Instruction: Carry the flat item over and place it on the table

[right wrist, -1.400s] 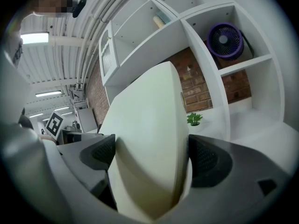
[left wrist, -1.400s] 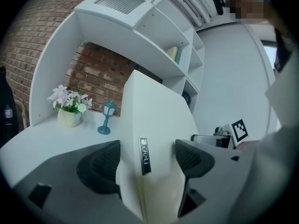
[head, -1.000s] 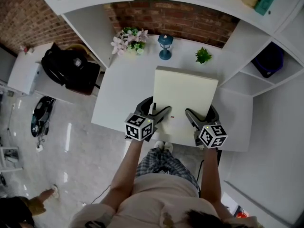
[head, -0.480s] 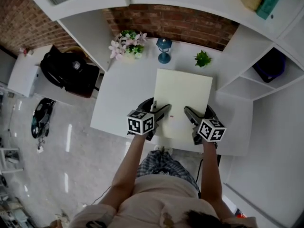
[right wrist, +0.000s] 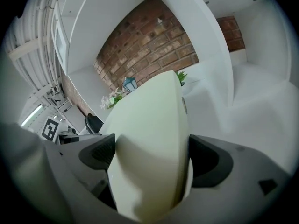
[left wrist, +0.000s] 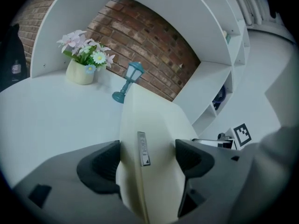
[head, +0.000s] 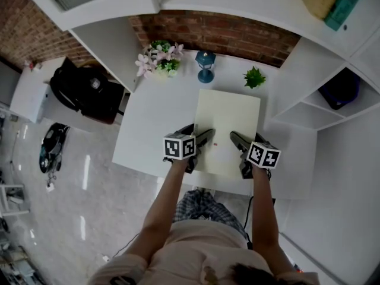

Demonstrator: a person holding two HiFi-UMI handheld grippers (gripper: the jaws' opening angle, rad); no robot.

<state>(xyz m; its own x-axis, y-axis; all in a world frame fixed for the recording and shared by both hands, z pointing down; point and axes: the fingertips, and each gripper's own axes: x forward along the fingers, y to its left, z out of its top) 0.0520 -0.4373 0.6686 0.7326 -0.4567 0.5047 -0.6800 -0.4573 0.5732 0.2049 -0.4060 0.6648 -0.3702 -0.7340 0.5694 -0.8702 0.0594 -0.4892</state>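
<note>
A flat pale cream cushion-like slab (head: 227, 129) lies over the white table (head: 154, 123), held at its near edge by both grippers. My left gripper (head: 202, 144) is shut on its near left corner; in the left gripper view the slab (left wrist: 149, 139) fills the gap between the jaws of that gripper (left wrist: 145, 160). My right gripper (head: 237, 144) is shut on the near right corner, and the slab (right wrist: 149, 139) bulges between the jaws of this gripper (right wrist: 149, 160). Whether the slab rests on the table or hovers just above it is unclear.
At the table's back stand a pot of pink and white flowers (head: 157, 57), a blue lantern (head: 205, 64) and a small green plant (head: 254, 77). White shelving (head: 309, 108) borders the right side. A black bag (head: 83, 91) sits on a bench at the left.
The slab has moved forward and lower over the table, and both grippers have gone with it, still holding its near edge.
</note>
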